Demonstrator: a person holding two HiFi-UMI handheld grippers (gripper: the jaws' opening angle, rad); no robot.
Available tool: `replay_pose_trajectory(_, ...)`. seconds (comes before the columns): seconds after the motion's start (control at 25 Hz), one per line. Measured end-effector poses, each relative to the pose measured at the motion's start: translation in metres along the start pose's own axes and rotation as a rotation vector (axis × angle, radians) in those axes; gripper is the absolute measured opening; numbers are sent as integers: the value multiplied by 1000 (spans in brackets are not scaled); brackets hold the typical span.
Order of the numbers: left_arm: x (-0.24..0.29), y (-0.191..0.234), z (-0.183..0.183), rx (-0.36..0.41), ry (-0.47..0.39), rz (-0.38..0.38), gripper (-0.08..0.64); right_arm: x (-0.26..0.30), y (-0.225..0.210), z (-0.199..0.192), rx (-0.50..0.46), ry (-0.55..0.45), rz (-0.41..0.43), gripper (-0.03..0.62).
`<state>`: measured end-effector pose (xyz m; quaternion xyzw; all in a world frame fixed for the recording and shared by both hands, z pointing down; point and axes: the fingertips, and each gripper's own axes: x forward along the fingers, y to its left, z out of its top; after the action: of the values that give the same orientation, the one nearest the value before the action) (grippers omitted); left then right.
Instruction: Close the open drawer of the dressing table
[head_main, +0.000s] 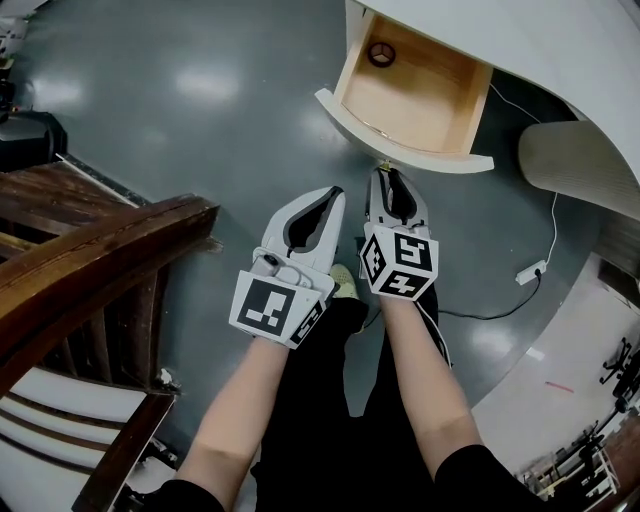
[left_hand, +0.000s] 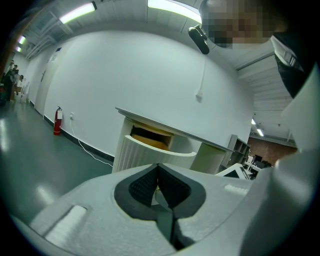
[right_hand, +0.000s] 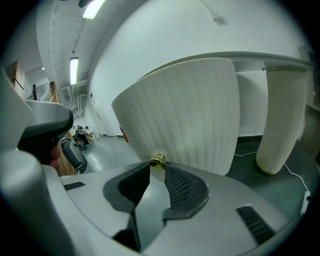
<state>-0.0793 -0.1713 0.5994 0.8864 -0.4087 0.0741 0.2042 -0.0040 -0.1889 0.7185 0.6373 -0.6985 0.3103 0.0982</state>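
Note:
The dressing table's drawer stands pulled out, its curved, ribbed white front towards me and its wooden inside bare except for a dark ring. A small gold knob sticks out from the front. My right gripper points at the front, jaws slightly apart, with the knob right at its fingertips; the ribbed front fills the right gripper view. My left gripper hovers beside it to the left, short of the drawer, shut and empty. In the left gripper view the drawer front lies ahead of the left gripper.
A dark wooden chair stands close on the left. A pale rounded table leg sits right of the drawer, seen also as a table leg. A white cable with a plug block lies on the grey floor.

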Motion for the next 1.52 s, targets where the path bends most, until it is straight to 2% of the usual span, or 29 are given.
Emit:
replay_pose_trajectory(0.36,27,12,7,-16,-14,2,10,24,-14,26,-66,-7,0,101)
replay_pose_trajectory(1.0,93,43,28,9,-56,15,10,82,-49,88,-164,-105,-14,100)
replay_pose_trajectory(1.52,113,62,32,-2,-89,43,9,125,-74,129,-208,-165,-40,100)
